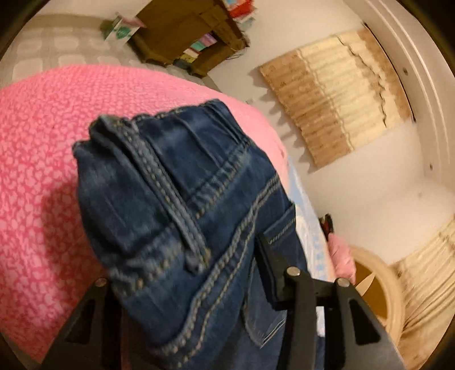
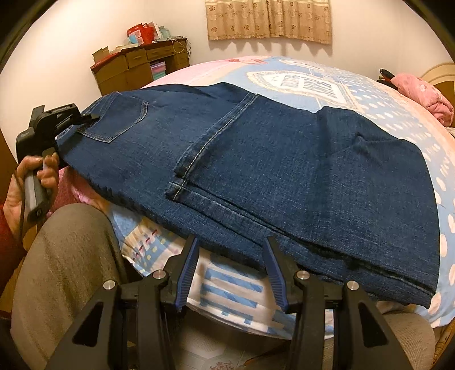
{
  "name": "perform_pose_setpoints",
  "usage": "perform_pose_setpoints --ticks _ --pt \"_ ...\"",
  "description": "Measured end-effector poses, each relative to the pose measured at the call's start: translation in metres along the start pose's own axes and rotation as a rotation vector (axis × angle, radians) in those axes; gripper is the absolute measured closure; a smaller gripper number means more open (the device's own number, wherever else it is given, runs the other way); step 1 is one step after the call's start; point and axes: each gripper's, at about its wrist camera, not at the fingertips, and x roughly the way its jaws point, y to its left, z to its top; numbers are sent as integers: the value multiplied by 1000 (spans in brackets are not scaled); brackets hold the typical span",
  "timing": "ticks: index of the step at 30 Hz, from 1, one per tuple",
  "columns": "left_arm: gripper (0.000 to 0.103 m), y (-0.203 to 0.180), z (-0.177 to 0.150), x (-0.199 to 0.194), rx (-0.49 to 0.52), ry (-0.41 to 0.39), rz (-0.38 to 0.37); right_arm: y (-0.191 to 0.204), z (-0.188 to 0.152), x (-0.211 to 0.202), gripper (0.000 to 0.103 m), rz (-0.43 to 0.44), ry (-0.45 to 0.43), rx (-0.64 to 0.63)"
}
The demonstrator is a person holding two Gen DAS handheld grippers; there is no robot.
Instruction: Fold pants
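Dark blue jeans (image 2: 284, 159) lie folded on the bed, legs doubled back so the hem (image 2: 176, 190) rests mid-way. At the far left of the right wrist view, my left gripper (image 2: 81, 118) clamps the waist end by the back pocket. In the left wrist view the bunched waistband (image 1: 170, 185) fills the space between the fingers of my left gripper (image 1: 193, 242); one finger is hidden under denim. My right gripper (image 2: 230, 242) stands open at the near edge of the jeans, its blue pads (image 2: 189, 264) bare.
The bed carries a blue-and-white patterned cover (image 2: 312, 82) and a pink blanket (image 1: 42, 142). A wooden cabinet (image 2: 128, 68) stands by the far wall under a curtain (image 2: 270, 20). A pink pillow (image 2: 421, 94) lies far right. A person's leg (image 2: 65, 256) is near left.
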Motion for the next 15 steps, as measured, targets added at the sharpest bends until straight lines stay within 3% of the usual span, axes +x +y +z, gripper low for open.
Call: perform_pose_setpoints --ticks 5,8,11,15 --pt "72 -22 2 -4 54 -11 8 -4 1 -3 54 1 -11 24" --pt "75 -44 6 -10 103 -19 -21 -15 5 -14 54 24 -43 81" --pt "75 -87 6 -15 237 -25 -26 -46 14 -35 54 58 -104 230" --pt "75 -157 -10 -21 437 -22 -71 -95 23 -59 54 30 -172 383"
